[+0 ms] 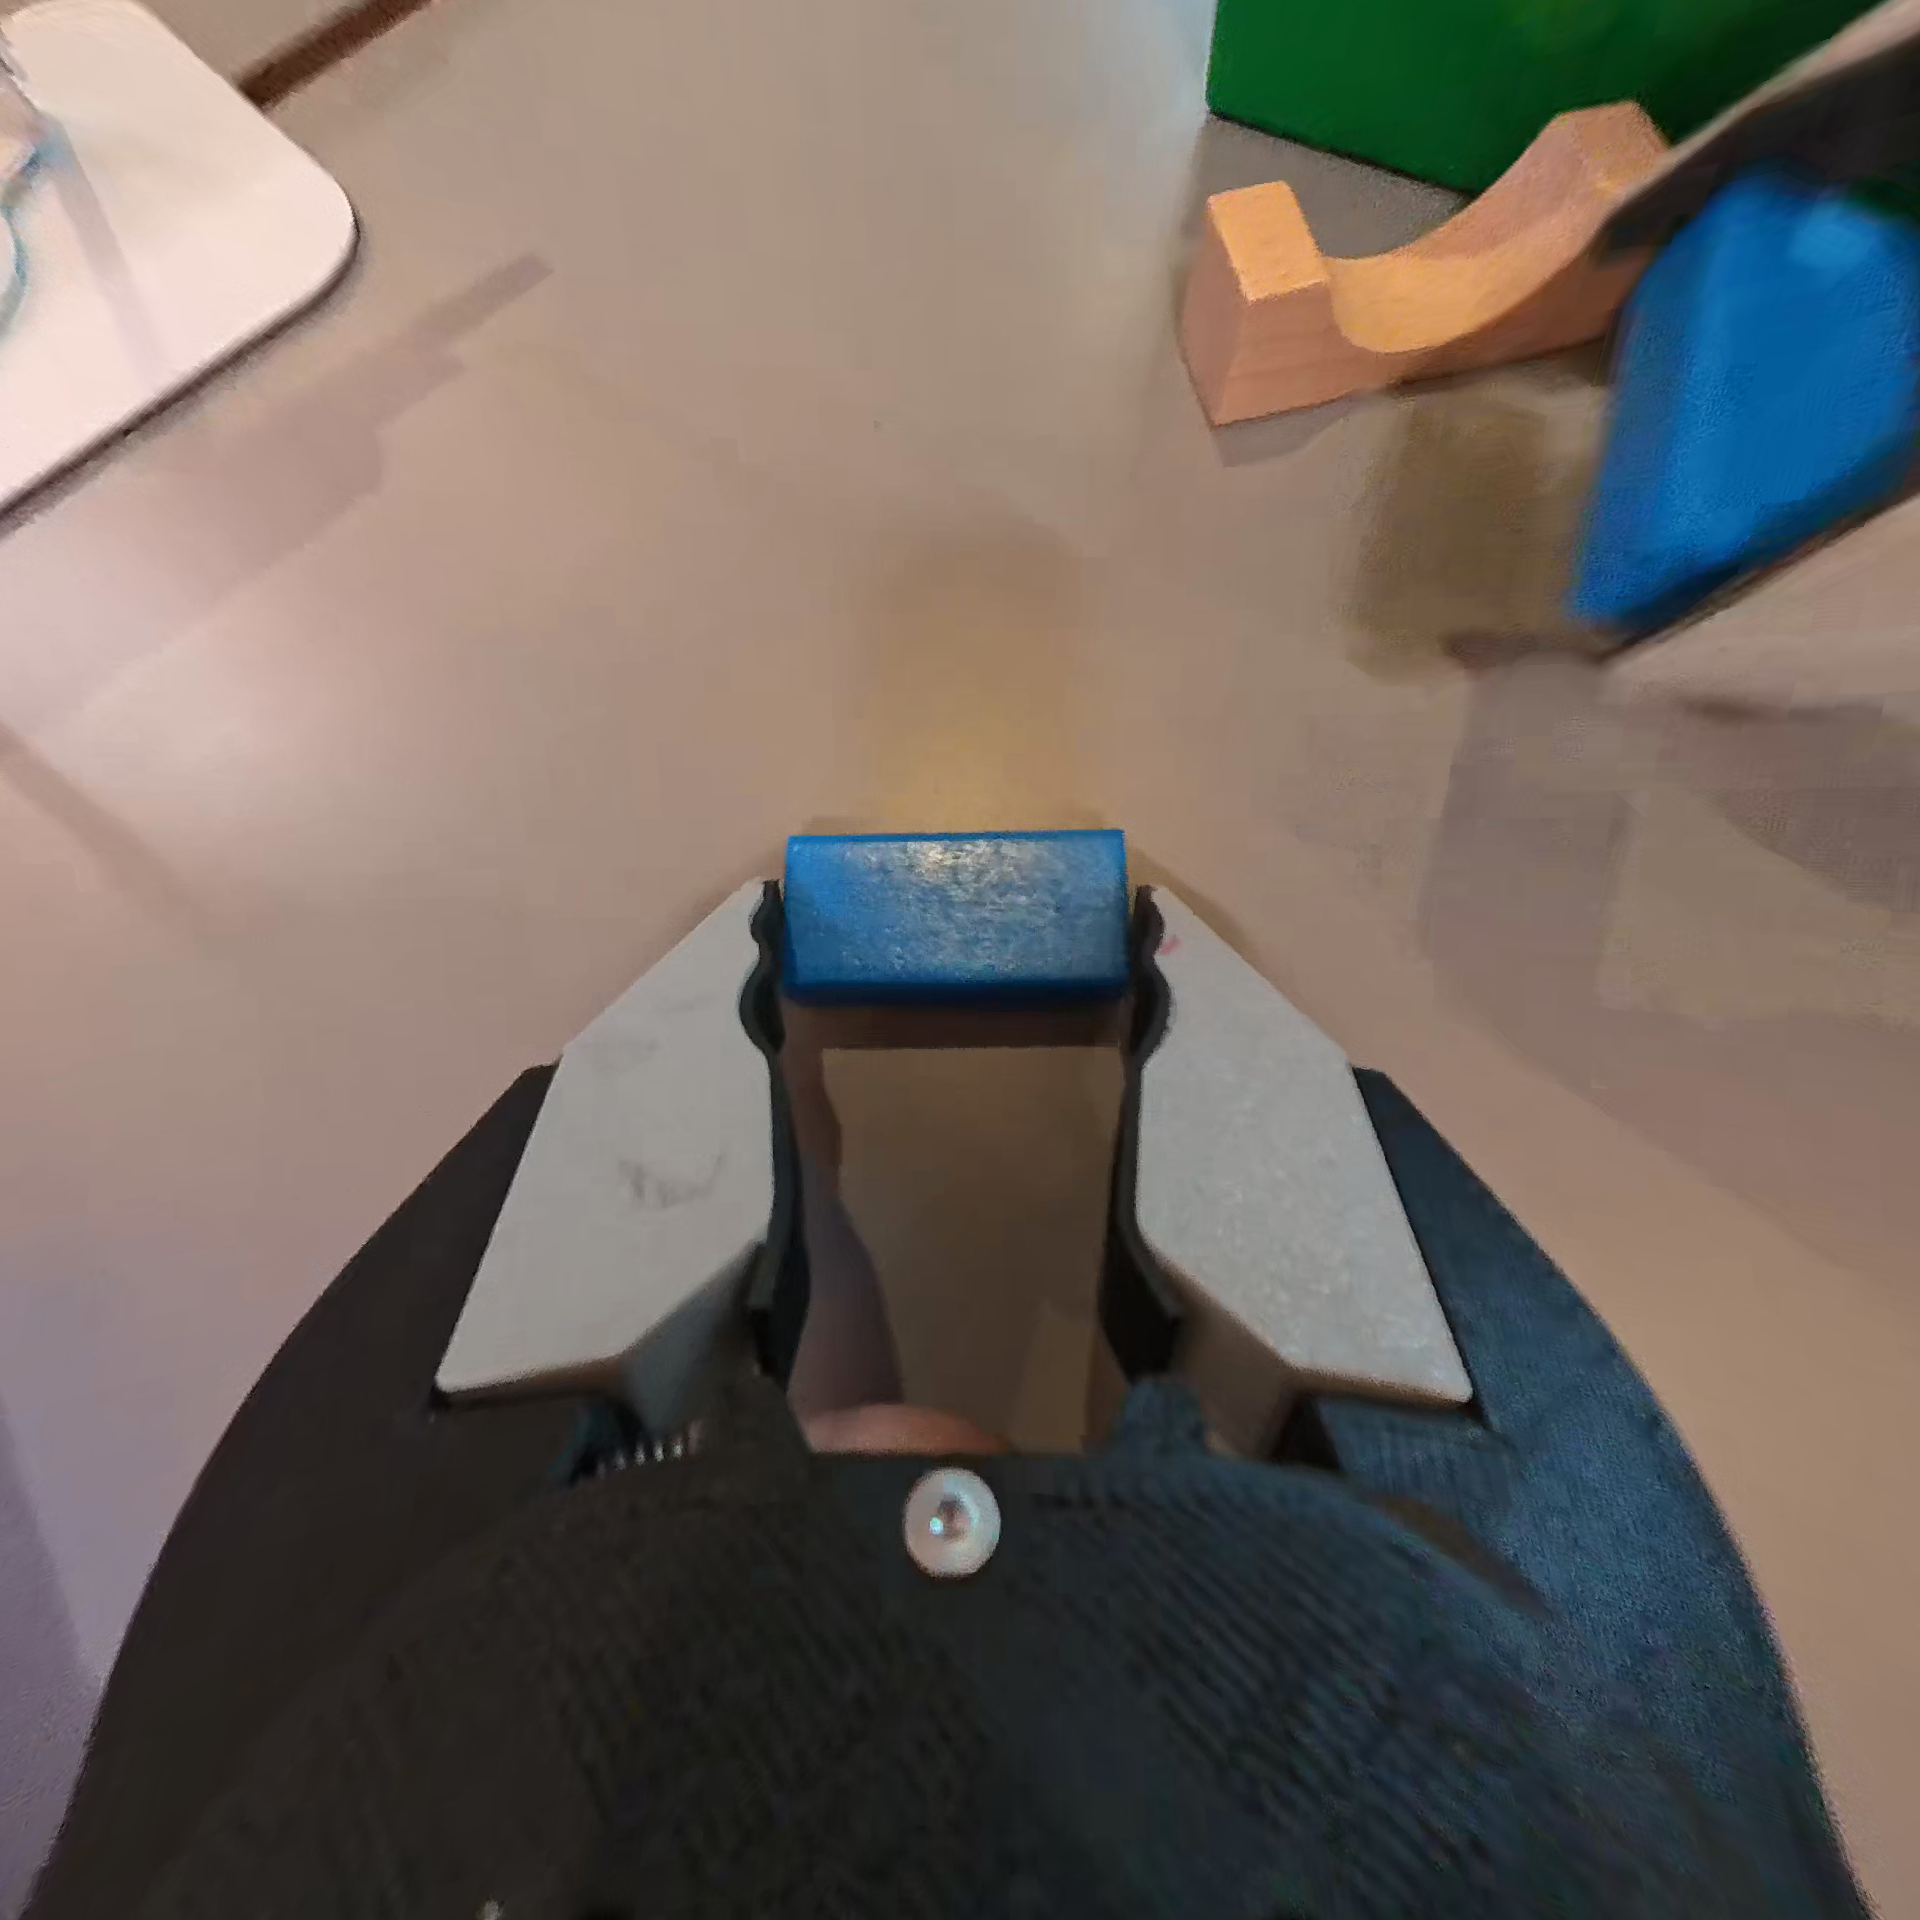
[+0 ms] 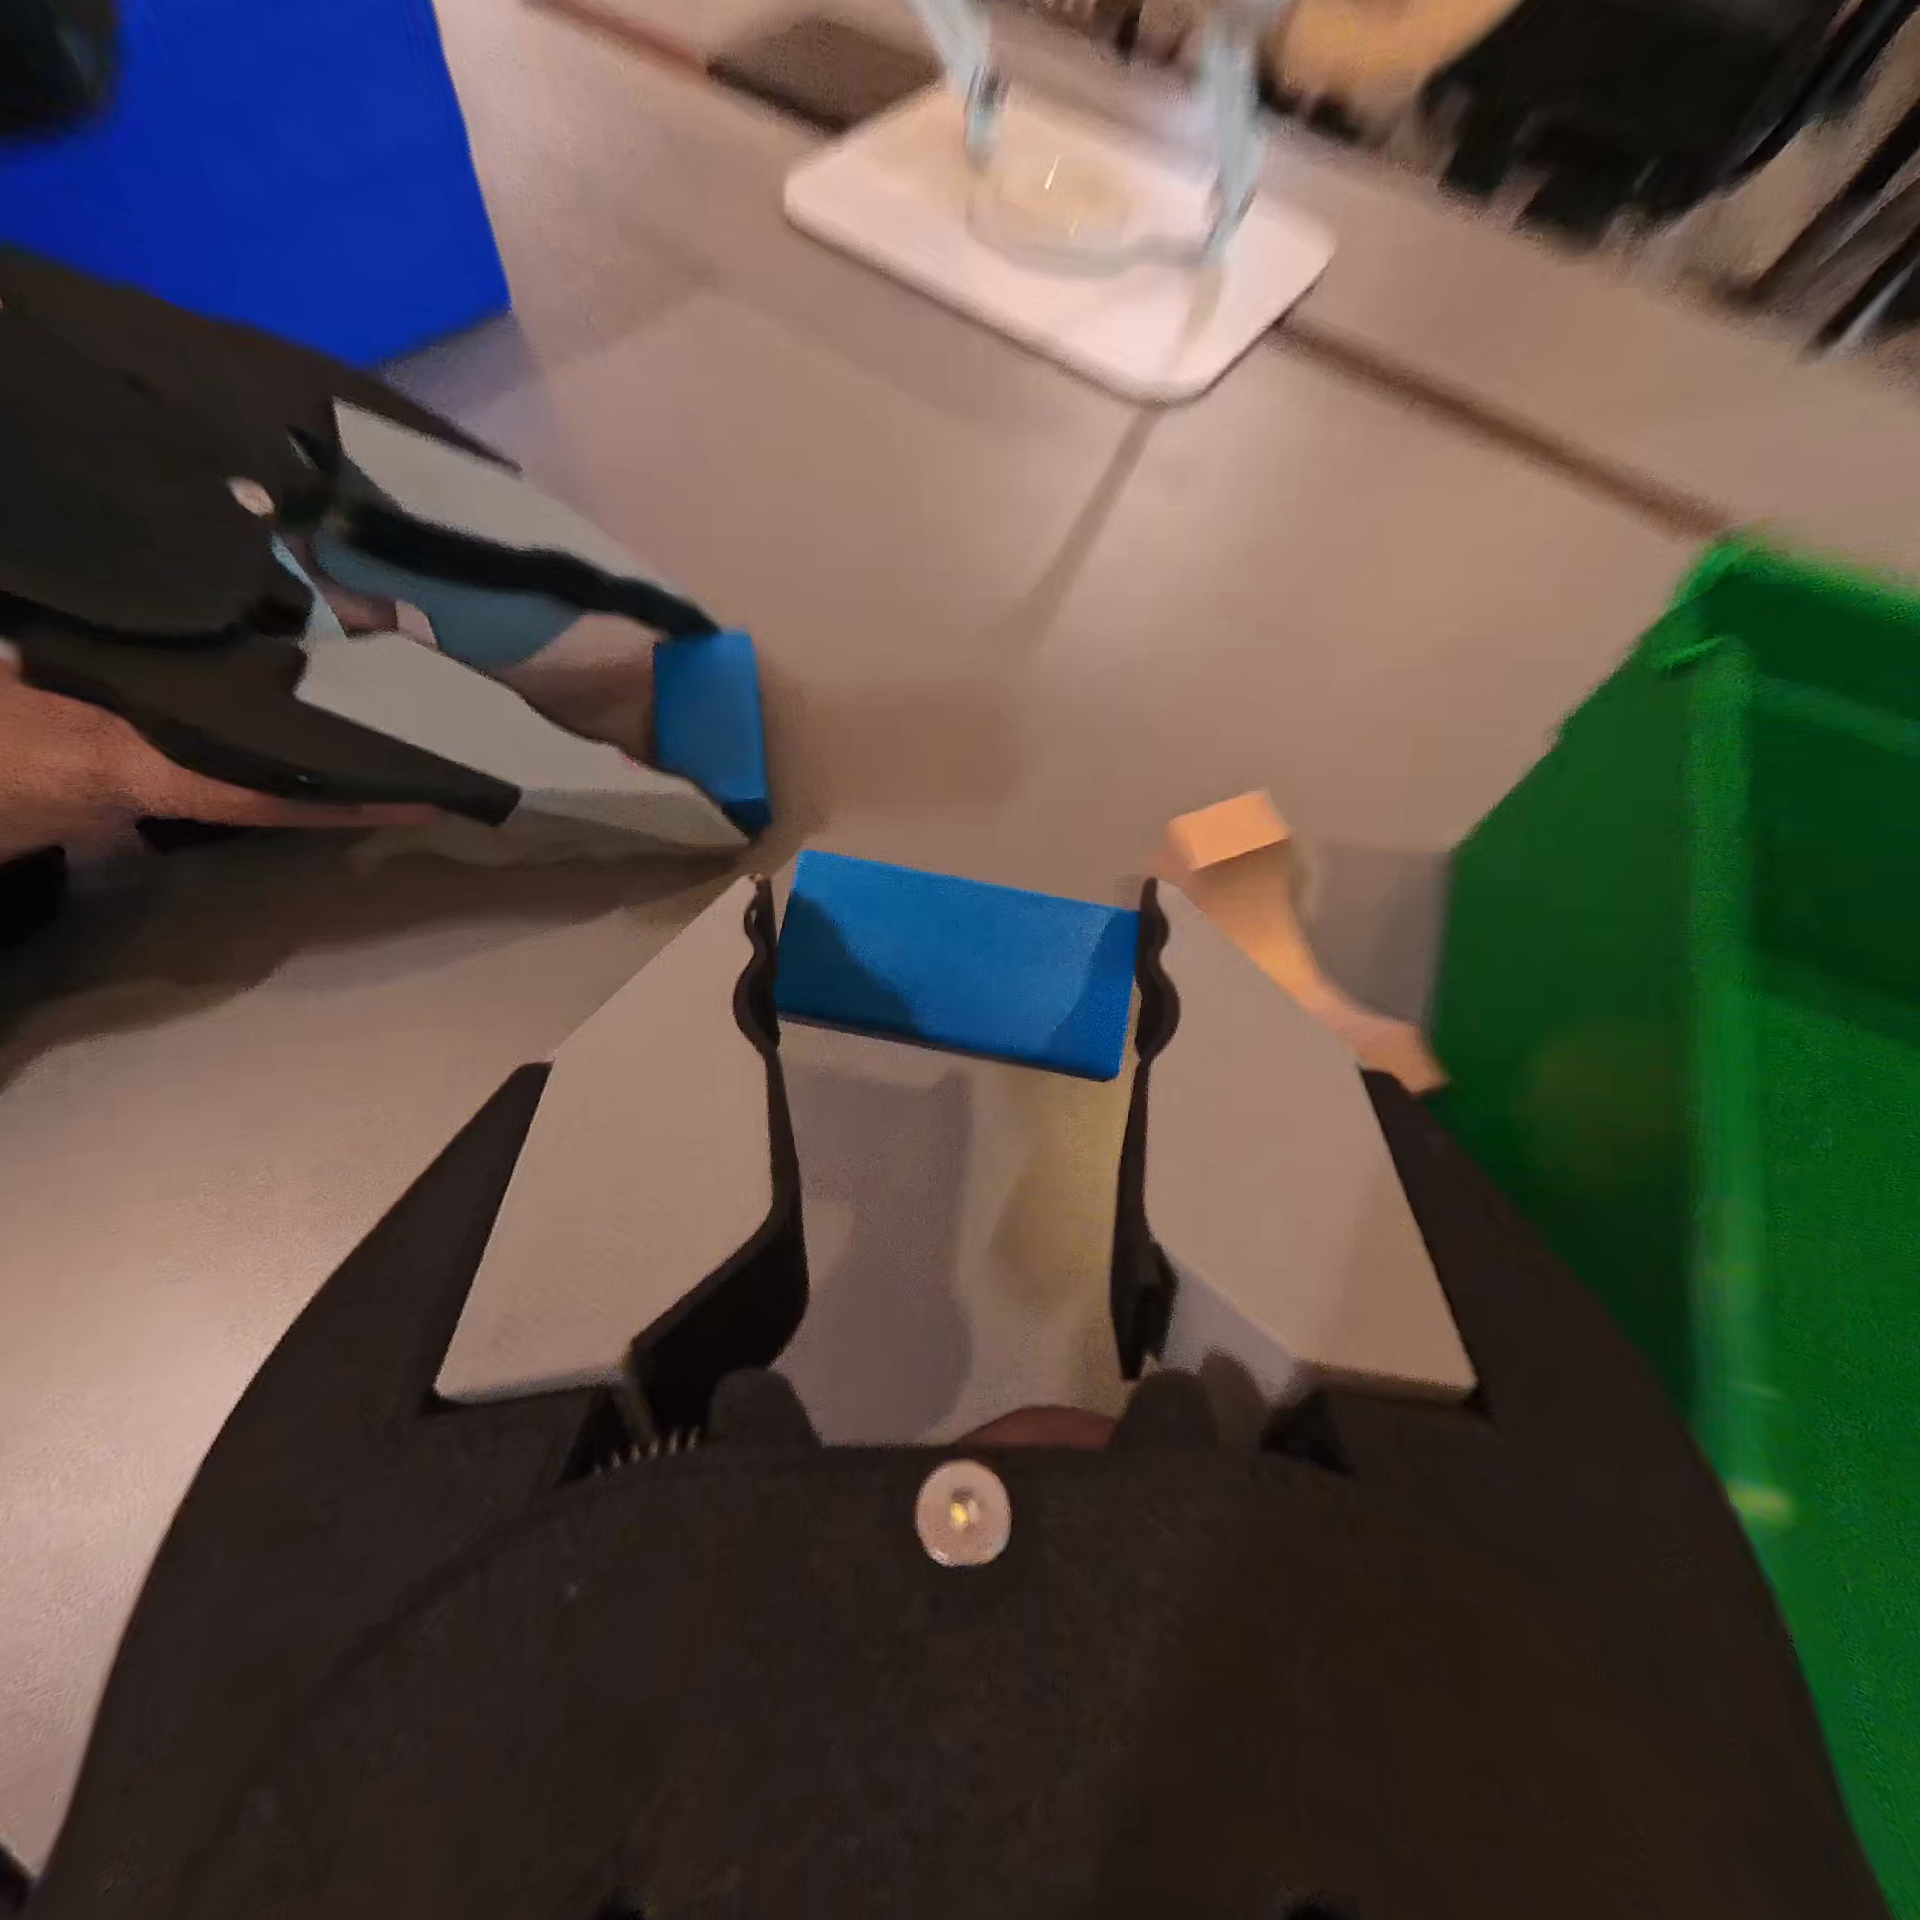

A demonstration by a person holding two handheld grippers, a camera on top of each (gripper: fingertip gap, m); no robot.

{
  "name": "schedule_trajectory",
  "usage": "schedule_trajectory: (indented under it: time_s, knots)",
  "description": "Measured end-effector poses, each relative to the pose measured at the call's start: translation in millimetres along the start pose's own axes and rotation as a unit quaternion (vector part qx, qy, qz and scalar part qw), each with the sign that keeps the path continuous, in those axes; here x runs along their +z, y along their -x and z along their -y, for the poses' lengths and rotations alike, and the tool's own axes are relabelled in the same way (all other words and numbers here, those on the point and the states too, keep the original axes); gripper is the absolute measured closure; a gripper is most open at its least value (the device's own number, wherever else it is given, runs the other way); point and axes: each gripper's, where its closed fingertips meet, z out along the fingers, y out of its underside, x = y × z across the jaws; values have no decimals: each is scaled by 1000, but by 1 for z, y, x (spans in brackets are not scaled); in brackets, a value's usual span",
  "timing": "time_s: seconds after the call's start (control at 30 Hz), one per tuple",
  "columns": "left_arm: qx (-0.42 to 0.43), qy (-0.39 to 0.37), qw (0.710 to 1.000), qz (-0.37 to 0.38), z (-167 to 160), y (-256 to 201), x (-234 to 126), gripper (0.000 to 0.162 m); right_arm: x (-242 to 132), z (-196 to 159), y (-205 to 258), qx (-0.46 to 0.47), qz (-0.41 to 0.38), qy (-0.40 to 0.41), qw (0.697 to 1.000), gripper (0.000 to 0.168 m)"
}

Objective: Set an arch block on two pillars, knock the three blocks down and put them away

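My left gripper (image 1: pixel 951 914) is shut on a blue pillar block (image 1: pixel 954 920) and holds it over the beige table. My right gripper (image 2: pixel 951 956) is shut on a second blue pillar block (image 2: pixel 951 961), slightly tilted. The right gripper with its blue block (image 1: pixel 1745 405) shows blurred at the right of the left wrist view. The left gripper with its block (image 2: pixel 712 722) shows at the left of the right wrist view. A plain wooden arch block (image 1: pixel 1403 291) lies on its side on the table near the green box; it also shows behind my right fingers (image 2: pixel 1262 904).
A green box (image 1: pixel 1507 73) stands at the far right and also fills the right of the right wrist view (image 2: pixel 1704 987). A blue box (image 2: pixel 260 156) stands at the far left. A white tray (image 2: pixel 1060 270) with clear glassware sits at the back; the tray also shows in the left wrist view (image 1: pixel 156 260).
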Motion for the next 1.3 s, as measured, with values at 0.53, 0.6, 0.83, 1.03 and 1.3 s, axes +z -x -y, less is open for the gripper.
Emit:
schedule_trajectory:
  time_s: [0.53,0.6,0.83,1.03,1.3]
  knots:
    - [120,-170,969,-134,229,-189,-7,96,-128,-54,-198,110,-170,37,978,102]
    - [122,-137,976,-121,226,-188,9,86,-152,-49,-196,102,-173,21,979,101]
    - [117,-91,981,-128,171,-83,8,102,-206,-63,-178,84,-147,-20,985,103]
    - [13,45,997,-65,108,-57,75,107,-203,-88,-173,101,-128,-14,987,103]
    - [-35,35,996,-80,99,-65,101,138,-185,-97,-151,100,-89,-9,991,103]
